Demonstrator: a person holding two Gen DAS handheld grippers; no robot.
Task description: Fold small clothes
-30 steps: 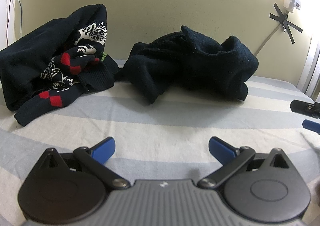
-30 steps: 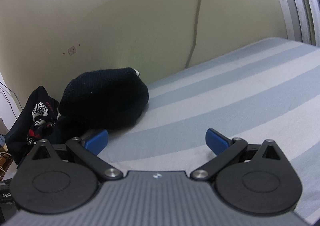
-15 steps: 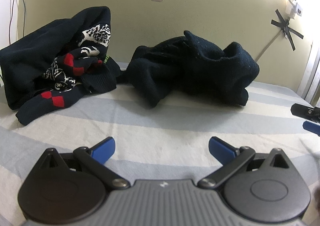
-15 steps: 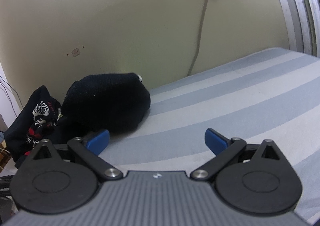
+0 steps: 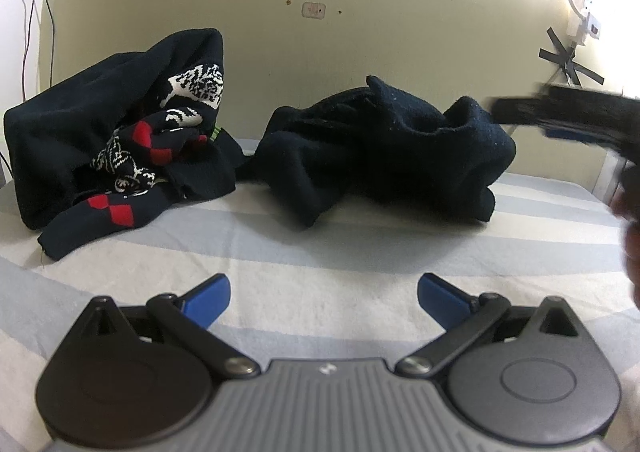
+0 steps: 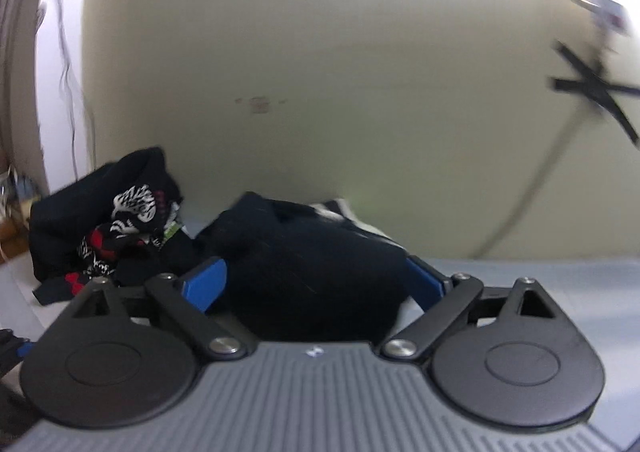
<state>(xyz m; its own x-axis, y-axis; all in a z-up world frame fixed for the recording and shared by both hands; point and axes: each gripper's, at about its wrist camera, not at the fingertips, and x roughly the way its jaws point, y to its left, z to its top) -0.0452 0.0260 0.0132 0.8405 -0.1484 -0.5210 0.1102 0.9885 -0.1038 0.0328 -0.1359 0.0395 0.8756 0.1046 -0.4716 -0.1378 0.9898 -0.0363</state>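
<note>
Ahead of my left gripper (image 5: pixel 324 292) the striped sheet (image 5: pixel 320 252) lies bare right up to the clothes, so I have open room to slide forward. Far left, the patterned pile (image 5: pixel 116 144) blocks the way and leans on the wall (image 5: pixel 360 12); the dark garment (image 5: pixel 384 148) fills the far middle, with only a narrow gap between the two. My right gripper (image 6: pixel 316 280) has its spread fingers either side of that garment (image 6: pixel 312 272), which takes up the space between them. To its right the sheet (image 6: pixel 560 272) is bare as far as the wall (image 6: pixel 360 92).
</note>
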